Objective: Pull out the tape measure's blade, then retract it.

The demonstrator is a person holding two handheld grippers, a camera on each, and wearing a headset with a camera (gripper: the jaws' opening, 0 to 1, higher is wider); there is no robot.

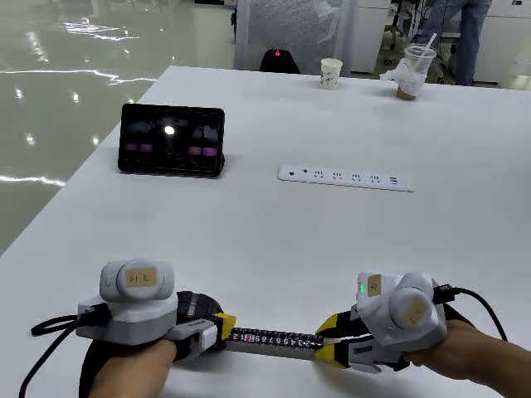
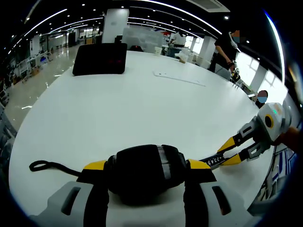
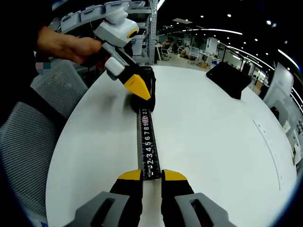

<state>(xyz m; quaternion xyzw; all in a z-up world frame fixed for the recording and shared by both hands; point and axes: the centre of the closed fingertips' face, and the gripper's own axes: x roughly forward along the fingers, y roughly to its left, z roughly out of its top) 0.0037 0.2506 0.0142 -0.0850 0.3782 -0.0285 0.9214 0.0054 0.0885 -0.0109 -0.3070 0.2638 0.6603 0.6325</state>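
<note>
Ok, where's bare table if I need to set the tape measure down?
Widest free patch: the table between the tablet and power strip at the back and the stretched blade in front. Also bare right of the power strip. Crowded along the near edge, where the left gripper clamps the tape measure and the right gripper pinches the blade.

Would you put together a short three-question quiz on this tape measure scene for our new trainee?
1. True or false: the right gripper is shut on the blade at its end.
2. The left gripper holds: A) a screwdriver B) the tape measure's case C) a marker.
3. Fill in: in the head view, the tablet lies to the ____ of the power strip.
Key: 1 true; 2 B; 3 left.
</note>
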